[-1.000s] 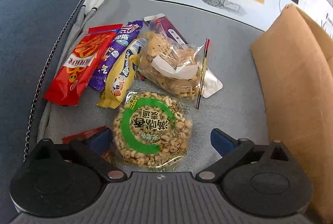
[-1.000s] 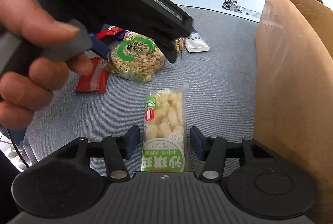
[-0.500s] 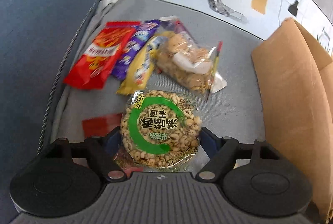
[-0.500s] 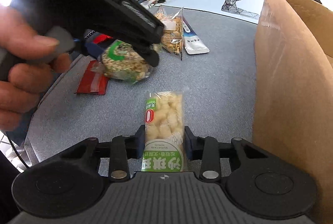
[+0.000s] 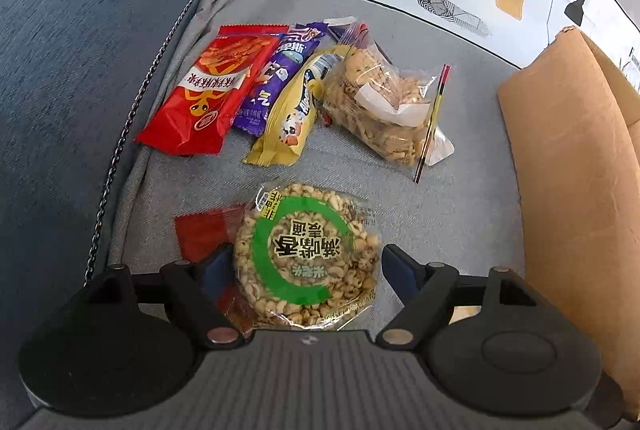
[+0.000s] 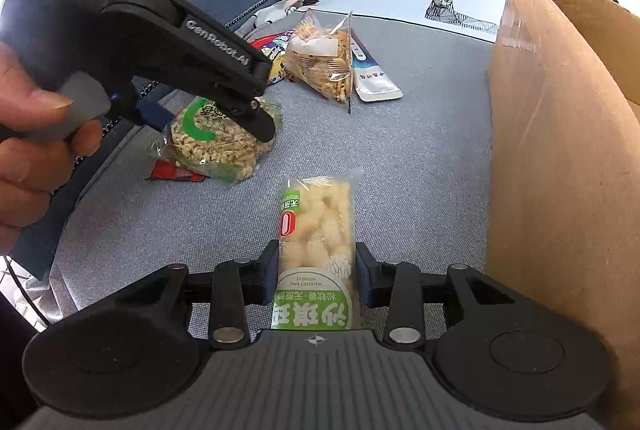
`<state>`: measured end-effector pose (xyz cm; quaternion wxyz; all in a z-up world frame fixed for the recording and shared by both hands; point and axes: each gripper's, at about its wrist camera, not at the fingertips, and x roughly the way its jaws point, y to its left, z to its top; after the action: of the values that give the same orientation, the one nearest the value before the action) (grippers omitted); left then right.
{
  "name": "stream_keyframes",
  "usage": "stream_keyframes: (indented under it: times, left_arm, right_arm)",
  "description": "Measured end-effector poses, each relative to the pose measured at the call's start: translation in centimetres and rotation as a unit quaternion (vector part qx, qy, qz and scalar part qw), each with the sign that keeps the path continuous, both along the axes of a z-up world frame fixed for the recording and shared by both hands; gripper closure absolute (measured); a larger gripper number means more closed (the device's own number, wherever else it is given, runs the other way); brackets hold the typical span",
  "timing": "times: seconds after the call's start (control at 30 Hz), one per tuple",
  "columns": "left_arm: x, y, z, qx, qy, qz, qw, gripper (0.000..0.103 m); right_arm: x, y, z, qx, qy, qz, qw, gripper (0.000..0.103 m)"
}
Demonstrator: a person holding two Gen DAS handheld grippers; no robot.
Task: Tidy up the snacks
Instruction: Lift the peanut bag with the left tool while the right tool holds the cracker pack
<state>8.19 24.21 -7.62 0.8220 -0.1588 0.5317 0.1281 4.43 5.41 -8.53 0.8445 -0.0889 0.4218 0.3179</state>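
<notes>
Right claw (image 6: pixel 316 266) clenched on the bar (image 6: pixel 316 230): light, crushable; left claw (image 5: pixel 306 266) straddles the brittle cake (image 5: pixel 306 254), contact unclear; hold edges.

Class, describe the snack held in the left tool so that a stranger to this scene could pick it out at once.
Start at the tall brown cardboard box on the grey cloth, then look left to the pile of packets. Nearer than the pile, between the fingers of the left tool, sits the round clear-wrapped puffed-grain cake. It alone is disc-shaped, with a thick green ring on its label.
</notes>
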Motion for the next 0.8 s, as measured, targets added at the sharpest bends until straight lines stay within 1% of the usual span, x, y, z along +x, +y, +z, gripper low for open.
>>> stream_keyframes:
  times: [0.33, 0.4, 0.47, 0.57, 0.73, 0.8]
  left_arm:
    - [0.10, 0.02, 0.10, 0.003, -0.003, -0.002, 1.0000, 0.021]
    - [0.05, 0.19, 0.22, 0.000, -0.007, 0.002, 1.0000, 0.024]
    - [-0.06, 0.51, 0.40, -0.009, -0.016, 0.011, 0.9998, 0.033]
    - [-0.18, 0.87, 0.54, -0.017, -0.022, 0.021, 0.9994, 0.037]
    - [-0.12, 0.79, 0.51, -0.018, -0.022, 0.018, 0.9994, 0.036]
    - [-0.10, 0.74, 0.45, -0.019, -0.023, 0.015, 0.9994, 0.033]
  right_arm:
    - [-0.24, 0.00, -0.02, 0.001, -0.002, 0.000, 1.000, 0.062]
    - [-0.26, -0.01, -0.02, 0.002, -0.002, 0.000, 1.000, 0.062]
    - [-0.24, -0.10, 0.03, 0.004, -0.003, 0.000, 1.000, 0.062]
    - [-0.28, -0.16, 0.06, 0.004, -0.005, 0.001, 1.000, 0.064]
    - [-0.30, -0.18, 0.05, 0.003, -0.005, 0.003, 1.000, 0.064]
    - [-0.24, -0.19, 0.03, 0.004, -0.003, 0.003, 1.000, 0.063]
